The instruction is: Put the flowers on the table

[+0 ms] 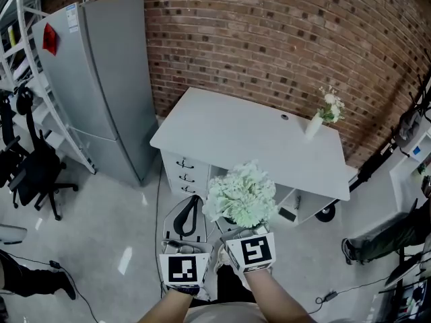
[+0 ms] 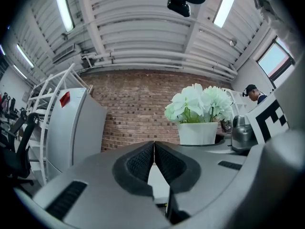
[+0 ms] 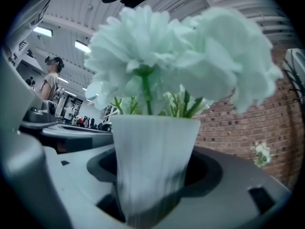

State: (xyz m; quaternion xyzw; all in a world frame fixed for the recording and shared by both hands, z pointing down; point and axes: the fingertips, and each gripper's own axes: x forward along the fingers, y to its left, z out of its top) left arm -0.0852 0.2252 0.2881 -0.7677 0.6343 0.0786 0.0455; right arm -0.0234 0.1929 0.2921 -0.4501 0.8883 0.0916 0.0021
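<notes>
A bunch of pale green-white flowers [image 1: 242, 195] in a white ribbed pot [image 3: 153, 163] is held upright by my right gripper [image 1: 241, 229], whose jaws are shut on the pot's sides. In the left gripper view the same flowers [image 2: 200, 104] and pot [image 2: 198, 133] show to the right. My left gripper [image 1: 190, 229] hangs beside it on the left with its pads [image 2: 143, 163] pressed together and nothing between them. The white table [image 1: 229, 136] stands ahead, against the brick wall. Both grippers are short of its near edge, above the floor.
A small white vase with flowers [image 1: 323, 113] stands at the table's far right corner. A grey fridge [image 1: 101, 79] stands left of the table, with white shelving [image 1: 27, 79] and a black chair [image 1: 34, 173] further left. Drawers [image 1: 185, 173] sit under the table. A person's legs [image 1: 377, 241] lie at the right.
</notes>
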